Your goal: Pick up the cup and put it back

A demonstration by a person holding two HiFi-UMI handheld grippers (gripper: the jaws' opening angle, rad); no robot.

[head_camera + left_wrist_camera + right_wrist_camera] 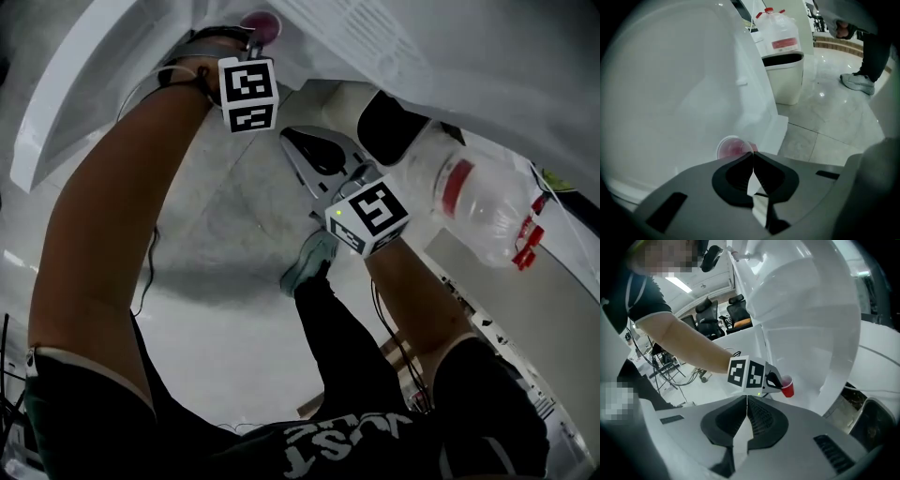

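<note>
- Carrying small red plastic cup (731,149), rim pinched in L claw (753,153), by white surface (670,93).
- R claw (746,398) pressed together, empty.
- Prob. put-back step; next: set cup upright, spread claw.

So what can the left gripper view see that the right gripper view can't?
Only the left gripper view: the big water jug with a red cap, and a shoe on the shiny floor. Only the right gripper view: black office chairs and the marker cube on the left gripper. Both: the red cup, pinched at its rim by that gripper.
</note>
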